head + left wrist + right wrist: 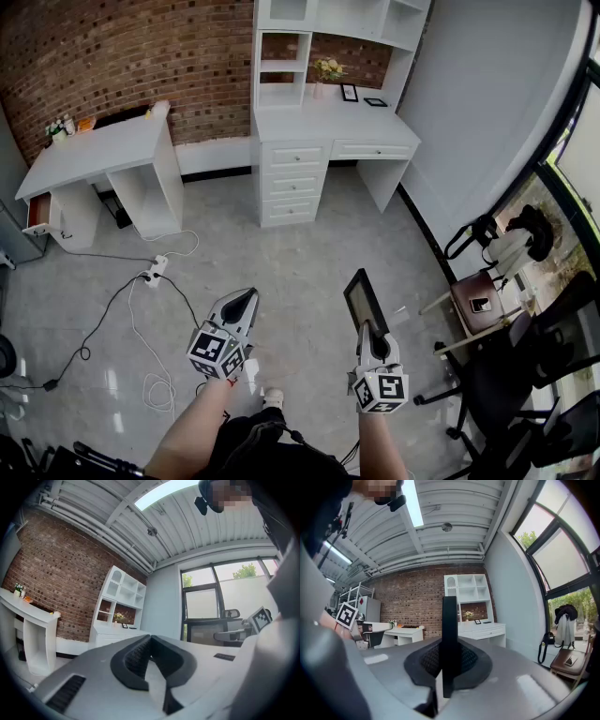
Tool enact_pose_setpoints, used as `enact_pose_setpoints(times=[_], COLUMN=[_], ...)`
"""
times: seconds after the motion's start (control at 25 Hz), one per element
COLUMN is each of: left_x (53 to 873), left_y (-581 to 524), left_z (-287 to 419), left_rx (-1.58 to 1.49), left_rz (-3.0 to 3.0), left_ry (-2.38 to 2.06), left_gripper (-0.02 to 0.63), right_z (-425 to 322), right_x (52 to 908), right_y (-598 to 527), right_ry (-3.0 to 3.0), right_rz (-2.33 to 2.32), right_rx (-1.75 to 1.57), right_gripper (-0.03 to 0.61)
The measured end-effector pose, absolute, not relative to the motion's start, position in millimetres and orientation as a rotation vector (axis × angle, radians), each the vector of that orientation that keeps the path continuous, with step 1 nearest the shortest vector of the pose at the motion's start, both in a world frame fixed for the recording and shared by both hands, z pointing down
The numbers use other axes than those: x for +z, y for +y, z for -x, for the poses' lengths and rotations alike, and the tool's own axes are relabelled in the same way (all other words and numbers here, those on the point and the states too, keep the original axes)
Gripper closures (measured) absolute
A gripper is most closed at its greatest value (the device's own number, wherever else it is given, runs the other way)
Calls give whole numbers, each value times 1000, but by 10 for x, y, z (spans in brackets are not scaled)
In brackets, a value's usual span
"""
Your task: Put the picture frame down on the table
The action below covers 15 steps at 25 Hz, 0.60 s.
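The grey tiled floor point(309, 244) spreads out under both of my tools, and well ahead of them a brick wall point(122, 56) closes the room. Straight ahead of my right tool point(368, 330), far off against that wall, stands a white tabletop point(314, 127) with drawers below and open shelves above. A second white tabletop point(94, 150) stands far ahead and to the left of my left tool point(246, 300). Dark chairs point(506, 375) crowd the space off to the right of my right tool. The picture frame point(362, 300) is up in the air in that tool, well apart from either tabletop. It is a thin, dark rectangle with a black border round a dull greyish pane, and it sticks out beyond the tool's tips. Along the tool's own line it shows edge-on as a narrow black bar point(449, 634) that rises upright from between the ribbed pads, which pinch its lower part from both sides. My left tool hangs level beside it over the floor, jaws pressed together with nothing between them.
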<state>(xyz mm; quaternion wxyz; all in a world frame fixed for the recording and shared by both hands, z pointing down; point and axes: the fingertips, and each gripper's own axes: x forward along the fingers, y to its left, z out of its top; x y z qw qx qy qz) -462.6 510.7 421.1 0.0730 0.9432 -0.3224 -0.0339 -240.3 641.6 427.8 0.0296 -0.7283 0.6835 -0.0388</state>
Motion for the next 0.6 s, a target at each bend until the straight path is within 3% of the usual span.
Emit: enact_pose_setpoints(times=[0.6], left_x=[4361], left_y=[4109], left_z=[4318], left_rx=[-81], left_rz=[-2812], left_ry=[-944], left_gripper=[606], right_z=[2019], right_x=[4499], right_y=[5416], right_ry=[2066], right_rz=[2288], right_rx=[-180], right_gripper=[568])
